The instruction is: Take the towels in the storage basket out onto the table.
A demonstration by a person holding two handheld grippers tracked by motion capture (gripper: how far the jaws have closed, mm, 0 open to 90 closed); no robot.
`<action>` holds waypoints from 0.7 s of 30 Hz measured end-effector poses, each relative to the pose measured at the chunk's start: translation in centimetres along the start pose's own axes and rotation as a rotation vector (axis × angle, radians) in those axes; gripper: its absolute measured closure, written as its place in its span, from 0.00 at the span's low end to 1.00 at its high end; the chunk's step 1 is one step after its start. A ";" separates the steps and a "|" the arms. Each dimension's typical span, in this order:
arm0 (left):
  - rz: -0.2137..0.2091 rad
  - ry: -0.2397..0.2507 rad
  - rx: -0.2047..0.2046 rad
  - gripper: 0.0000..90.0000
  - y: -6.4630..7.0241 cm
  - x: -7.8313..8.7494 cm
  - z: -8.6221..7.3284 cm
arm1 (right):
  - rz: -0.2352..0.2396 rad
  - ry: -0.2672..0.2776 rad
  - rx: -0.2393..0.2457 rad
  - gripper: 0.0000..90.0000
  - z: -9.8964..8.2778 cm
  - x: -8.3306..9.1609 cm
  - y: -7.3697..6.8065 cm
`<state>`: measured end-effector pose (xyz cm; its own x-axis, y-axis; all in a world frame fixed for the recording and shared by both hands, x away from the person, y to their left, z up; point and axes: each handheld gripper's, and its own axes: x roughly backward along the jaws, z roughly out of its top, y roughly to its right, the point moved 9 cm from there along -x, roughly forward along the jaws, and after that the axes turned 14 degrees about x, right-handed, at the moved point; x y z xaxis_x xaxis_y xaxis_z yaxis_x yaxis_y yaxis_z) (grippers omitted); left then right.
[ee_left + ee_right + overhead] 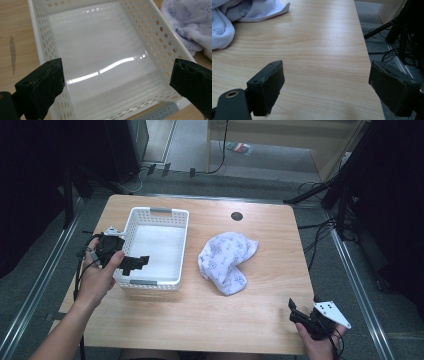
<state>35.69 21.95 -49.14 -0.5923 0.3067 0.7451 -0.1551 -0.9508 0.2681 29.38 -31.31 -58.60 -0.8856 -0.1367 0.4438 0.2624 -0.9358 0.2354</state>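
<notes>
The white perforated basket (156, 247) sits on the left half of the wooden table (260, 305), nothing inside it. The left gripper (135, 263) hangs over its near-left rim, jaws spread wide. Just right of the basket lies a crumpled pale printed cloth (226, 261). The right gripper (295, 312) waits at the table's near-right corner, jaws apart and holding nothing.

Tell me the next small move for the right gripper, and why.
Probably reach the right gripper forward and left toward the cloth. Its jaws stand open over bare table near the front right corner, the cloth lies crumpled beside the empty basket, and the left gripper hovers open at the basket.
</notes>
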 end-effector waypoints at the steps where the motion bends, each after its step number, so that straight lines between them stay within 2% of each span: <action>1: 0.002 0.008 0.008 0.00 -0.3 0.2 -0.1 | 0.000 0.000 0.000 0.15 0.0 0.0 0.0; 2: 0.002 0.008 0.008 0.00 -0.3 0.2 -0.1 | 0.000 0.000 0.000 0.15 0.0 0.0 0.0; 9: 0.014 0.030 0.051 0.00 -2.8 1.0 -1.5 | 0.000 -0.002 -0.001 0.15 0.0 0.0 0.0; 13: 0.019 0.042 0.066 0.00 -3.8 1.1 -2.3 | 0.000 -0.001 -0.002 0.15 0.0 0.0 0.0; 21: 0.002 0.097 0.092 0.00 -5.7 2.4 -3.9 | -0.002 -0.006 0.000 0.15 0.0 -0.1 0.0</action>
<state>32.04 27.90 -51.24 -0.6667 0.2954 0.6843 -0.0835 -0.9419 0.3253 29.43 -31.31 -58.65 -0.8841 -0.1327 0.4480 0.2603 -0.9361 0.2365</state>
